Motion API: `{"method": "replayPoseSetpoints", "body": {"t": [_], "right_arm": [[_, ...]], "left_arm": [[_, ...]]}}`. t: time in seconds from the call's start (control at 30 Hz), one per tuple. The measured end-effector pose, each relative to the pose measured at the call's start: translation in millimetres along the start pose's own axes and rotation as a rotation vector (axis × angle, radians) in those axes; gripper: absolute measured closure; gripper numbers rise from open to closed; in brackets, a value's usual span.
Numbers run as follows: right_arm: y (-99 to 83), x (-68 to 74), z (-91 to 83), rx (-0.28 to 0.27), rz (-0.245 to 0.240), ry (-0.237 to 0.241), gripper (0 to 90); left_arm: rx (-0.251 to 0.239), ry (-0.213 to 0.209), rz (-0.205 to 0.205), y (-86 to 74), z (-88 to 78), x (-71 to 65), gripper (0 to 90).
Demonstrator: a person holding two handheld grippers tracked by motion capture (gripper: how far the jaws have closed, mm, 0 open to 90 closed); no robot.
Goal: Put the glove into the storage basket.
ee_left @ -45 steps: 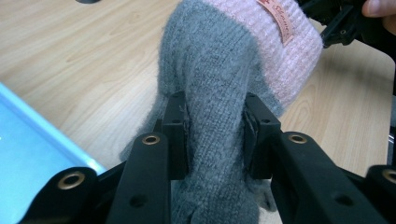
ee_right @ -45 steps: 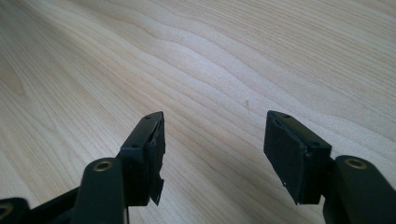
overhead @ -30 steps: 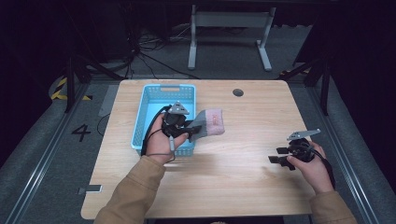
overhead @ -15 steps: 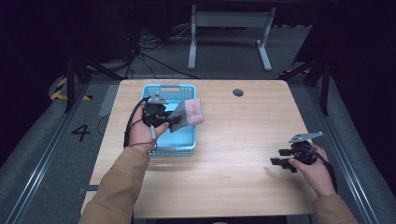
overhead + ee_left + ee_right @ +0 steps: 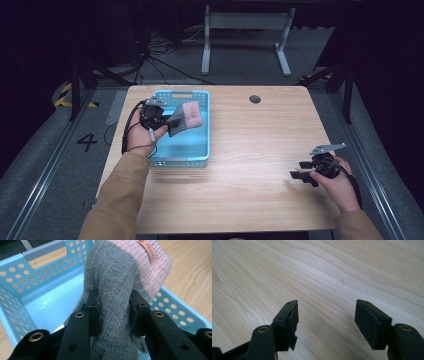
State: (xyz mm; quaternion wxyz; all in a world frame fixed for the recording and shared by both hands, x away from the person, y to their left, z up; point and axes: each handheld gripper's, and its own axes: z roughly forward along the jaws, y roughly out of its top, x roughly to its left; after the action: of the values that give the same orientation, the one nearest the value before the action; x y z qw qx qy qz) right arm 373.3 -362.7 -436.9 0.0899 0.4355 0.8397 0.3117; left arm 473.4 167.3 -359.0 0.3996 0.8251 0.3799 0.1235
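A grey knitted glove with a pink cuff (image 5: 186, 116) hangs over the light blue perforated basket (image 5: 197, 149). My left gripper (image 5: 172, 121) is shut on its grey part; in the left gripper view both pads press the grey knit (image 5: 113, 290), and the pink cuff (image 5: 150, 262) with its small label points away over the basket's far wall (image 5: 172, 307). My right gripper (image 5: 301, 170) rests at the table's right front, jaws open. In the right gripper view its fingertips (image 5: 325, 320) stand wide apart over bare wood.
The wooden table (image 5: 250, 150) has a dark round hole (image 5: 255, 99) near its back edge. The basket sits at the table's back left. Behind the table are a white frame's legs (image 5: 245, 40) and cables on the floor.
My left gripper has carried the glove leftward and back, from beside the basket's right edge to above the basket. The right gripper has stayed put.
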Motion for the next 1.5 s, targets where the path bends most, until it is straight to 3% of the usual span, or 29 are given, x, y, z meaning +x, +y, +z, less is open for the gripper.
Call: {"method": "replayPoseSetpoints", "body": {"t": [0.1, 0.27, 0.67, 1.03, 1.27, 1.5], "right_arm": [[0.7, 1.5, 0.4, 0.002, -0.004, 0.0, 36.3], [0.6, 3.2, 0.1, 0.0, -0.009, 0.0, 35.9], [-3.1, 3.2, -2.4, 0.004, -0.004, -0.005, 35.3], [-4.9, 3.4, -4.6, 0.002, -0.001, -0.012, 35.1], [-5.3, 2.5, -5.6, 0.001, -0.002, -0.013, 35.2], [-7.7, 4.1, -6.3, 0.003, -0.002, -0.015, 35.0]], "left_arm": [[0.016, 0.004, 0.008, -0.6, 6.5, 1.2, 66.7], [0.047, -0.027, 0.006, -1.8, 21.6, 4.5, 66.5], [0.118, 0.008, 0.01, -6.9, 45.4, 10.0, 66.0], [0.191, 0.006, 0.02, -10.8, 62.6, 11.5, 65.7], [0.24, -0.035, 0.046, -13.6, 70.1, 10.9, 65.7], [0.275, -0.043, 0.068, -15.1, 76.1, 12.2, 65.0]]}}
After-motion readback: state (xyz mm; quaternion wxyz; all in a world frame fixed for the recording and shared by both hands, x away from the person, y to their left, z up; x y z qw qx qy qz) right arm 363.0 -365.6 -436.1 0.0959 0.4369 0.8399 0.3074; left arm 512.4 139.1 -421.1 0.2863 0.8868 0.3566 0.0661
